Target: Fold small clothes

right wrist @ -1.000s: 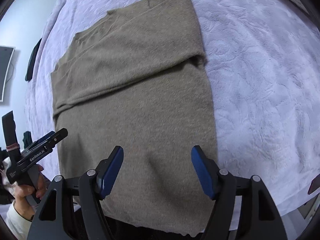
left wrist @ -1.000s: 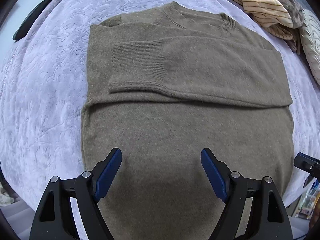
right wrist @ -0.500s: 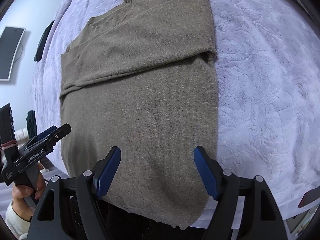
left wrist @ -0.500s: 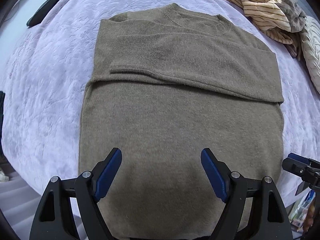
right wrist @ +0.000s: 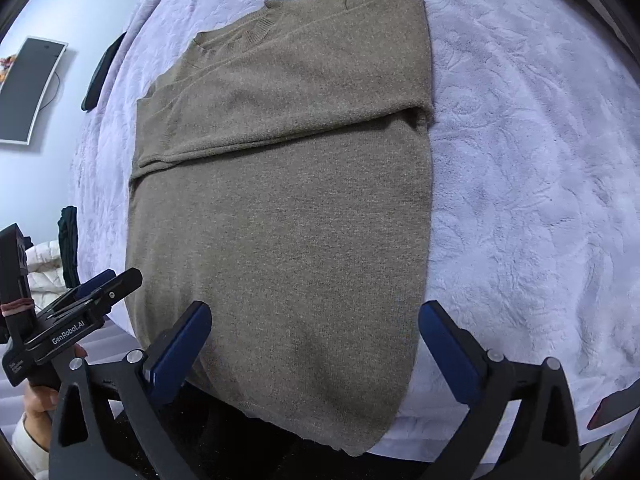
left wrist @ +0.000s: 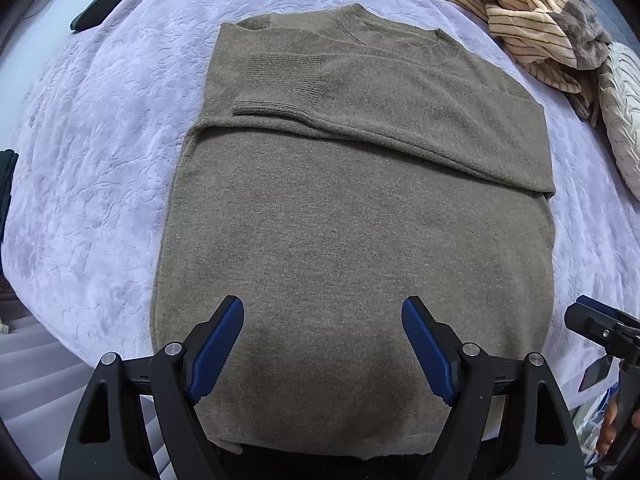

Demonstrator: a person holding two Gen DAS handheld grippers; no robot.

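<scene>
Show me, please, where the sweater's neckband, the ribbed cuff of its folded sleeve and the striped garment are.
neckband (left wrist: 404, 42), left wrist view, on its ribbed front edge.
ribbed cuff (left wrist: 280, 84), left wrist view, mid-cuff.
striped garment (left wrist: 520, 12), left wrist view, on a striped fold.

Both hand-held grippers (left wrist: 322, 344) (right wrist: 316, 346) agape, empty

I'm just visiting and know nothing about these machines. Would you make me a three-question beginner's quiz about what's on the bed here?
1. True or false: the left tongs and the right tongs are both open and grip nothing.
2. Which lies across the chest of the olive sweater? A) a folded sleeve B) a belt C) a towel
3. Fill in: the striped clothes are heaped on the lavender bedspread beyond the sweater's ____ end.

Key: 1 true; 2 A; 3 collar
</scene>
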